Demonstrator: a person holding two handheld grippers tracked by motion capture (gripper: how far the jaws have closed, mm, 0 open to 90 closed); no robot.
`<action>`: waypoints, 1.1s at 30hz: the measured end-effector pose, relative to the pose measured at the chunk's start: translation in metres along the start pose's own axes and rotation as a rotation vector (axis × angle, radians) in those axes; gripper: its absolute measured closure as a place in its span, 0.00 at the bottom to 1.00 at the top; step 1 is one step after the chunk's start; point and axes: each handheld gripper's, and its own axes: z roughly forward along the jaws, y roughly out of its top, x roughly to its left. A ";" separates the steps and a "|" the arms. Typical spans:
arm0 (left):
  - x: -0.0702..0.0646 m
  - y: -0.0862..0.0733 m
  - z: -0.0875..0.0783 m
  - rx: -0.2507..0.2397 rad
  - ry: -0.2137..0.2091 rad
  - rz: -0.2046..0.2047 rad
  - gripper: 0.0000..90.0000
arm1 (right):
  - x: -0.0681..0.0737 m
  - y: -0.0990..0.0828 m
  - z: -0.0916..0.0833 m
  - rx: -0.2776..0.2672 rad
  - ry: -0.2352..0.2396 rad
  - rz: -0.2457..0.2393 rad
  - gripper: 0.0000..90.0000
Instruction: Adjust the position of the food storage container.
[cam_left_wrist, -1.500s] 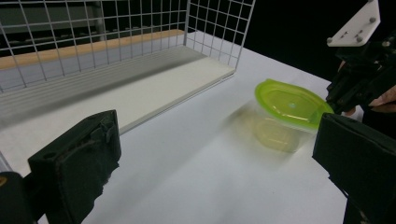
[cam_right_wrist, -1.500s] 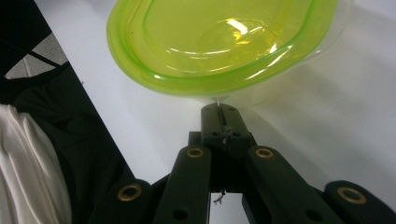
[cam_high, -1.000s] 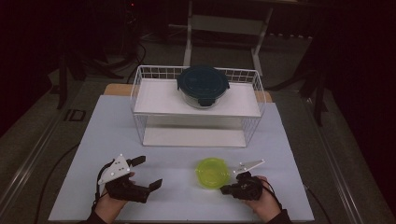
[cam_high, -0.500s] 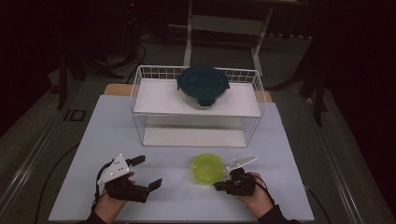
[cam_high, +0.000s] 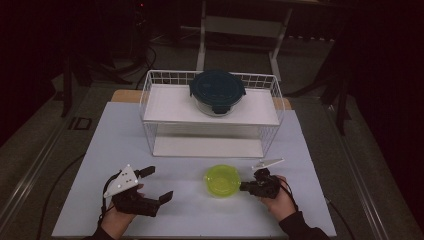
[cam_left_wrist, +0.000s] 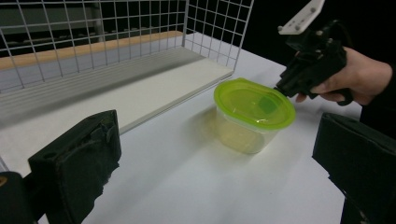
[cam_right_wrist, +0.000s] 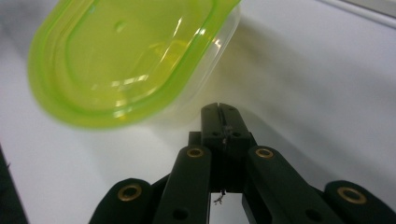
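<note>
The green-lidded container (cam_high: 222, 180) stands on the white worktop (cam_high: 310, 165) in front of the wire rack (cam_high: 150, 100), between the two hands. The right claw (cam_high: 243, 187) has its jaws pressed together with nothing between them, the tips just at the container's side under the lid rim; whether they touch it cannot be told. Pushing with closed tips is the main hazard: the container looks light, so an off-centre push would likely spin it or slide it away from the intended line. A tip riding up under the rim (the lid (cam_right_wrist: 126, 56) overhangs the clear tub) could lift the lid or tip the container. The left claw (cam_high: 159, 184) rests spread wide and holds nothing, well apart from the container; it offers no backstop. The dark-lidded bowl (cam_high: 217, 91) on the rack's upper shelf is clear of the action.
</note>
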 end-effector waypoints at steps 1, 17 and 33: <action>0.000 0.000 0.000 0.001 0.000 0.000 0.01 | -0.001 0.001 0.002 0.002 0.000 0.002 1.00; 0.000 0.000 -0.001 -0.002 -0.004 -0.001 0.01 | 0.018 0.005 0.016 0.017 0.056 -0.019 1.00; 0.000 -0.001 0.000 0.001 -0.009 -0.006 0.01 | 0.022 0.013 0.026 0.022 0.071 -0.015 1.00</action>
